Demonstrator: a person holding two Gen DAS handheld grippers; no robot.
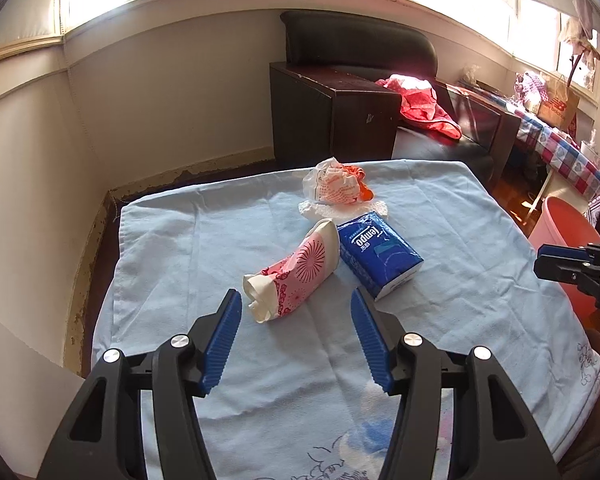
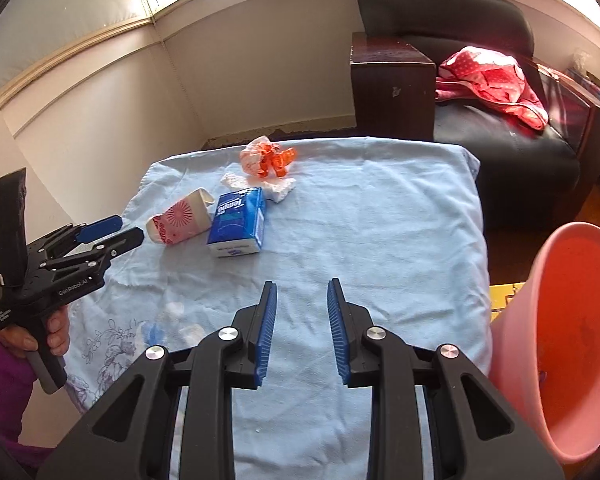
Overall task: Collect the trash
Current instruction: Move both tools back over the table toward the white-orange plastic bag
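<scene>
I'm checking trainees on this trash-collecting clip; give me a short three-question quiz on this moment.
1. True or false: the left gripper is shut on the crushed paper cup.
2. Which item touches the blue tissue pack on its far side? A) white crumpled tissue B) pink bin C) red cloth on the sofa
3. Fill in: the pink bin stands off the table's ____ edge, nearer the right gripper.

Key: 1 false, its fingers are open with the cup's crushed end just ahead of them. 2 A. 3 right.
</scene>
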